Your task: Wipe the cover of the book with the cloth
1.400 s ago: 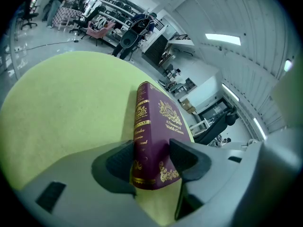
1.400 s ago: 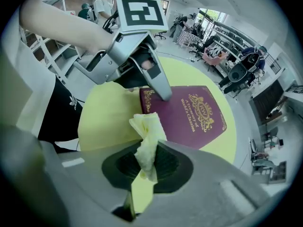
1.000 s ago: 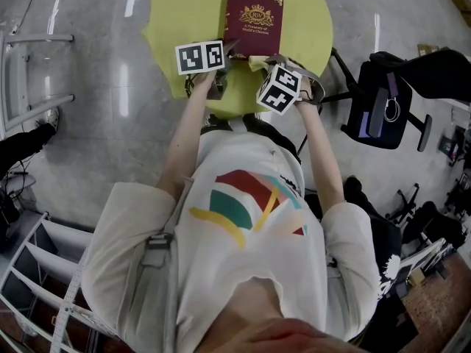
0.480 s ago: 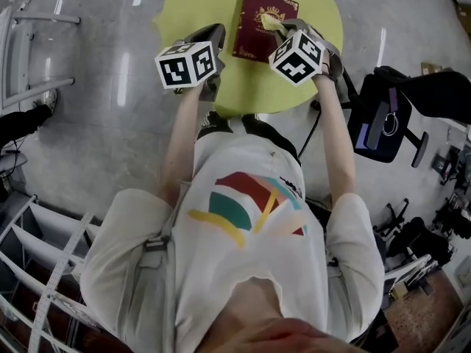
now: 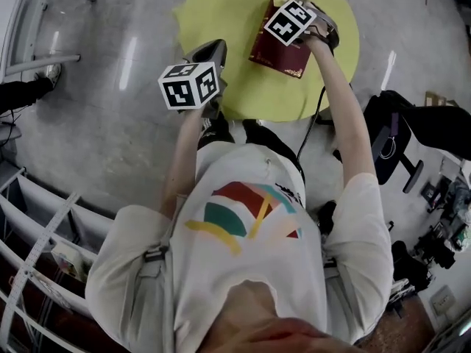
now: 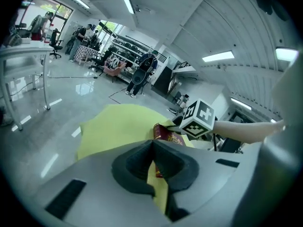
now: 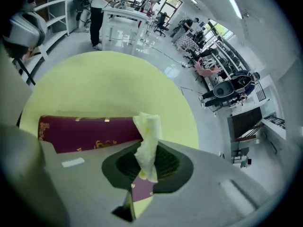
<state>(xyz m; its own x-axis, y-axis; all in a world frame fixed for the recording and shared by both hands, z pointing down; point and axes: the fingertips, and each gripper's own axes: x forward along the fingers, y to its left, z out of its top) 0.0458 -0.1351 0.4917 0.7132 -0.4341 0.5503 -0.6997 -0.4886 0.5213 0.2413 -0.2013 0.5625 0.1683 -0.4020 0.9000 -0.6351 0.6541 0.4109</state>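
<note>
Person's white printed tee fills the near part of the head view, both arms stretched fwd.

L gripper: jaws have just been closing and now sit together, pads meeting, nothing between them. Held raised over the near-left rim of the round yellow table. It is apart from the book and touches nothing. From this gripper, the book lies ahead and slightly to the right, past the tips.

R gripper: farther out than the L, tilted steeply down over the book's far end. Jaws clamped on the cloth. Cloth is pale, bunched into a narrow wad, and sticks out beyond the tips toward the book. Its free end overlaps the cover's edge in the R gripper view; contact w/ cover can't be confirmed.

Book: maroon cover w/ gold print, lying flat and closed on the table. It sits directly below the R gripper's tips and runs off to the left of the jaws in that gripper's view.

Surrounds: grey glossy floor around the table. Black office chair is off to the right of the R gripper, well apart. White shelving stands well behind and left of the L gripper. People stand far beyond the table, ahead of the L gripper.
</note>
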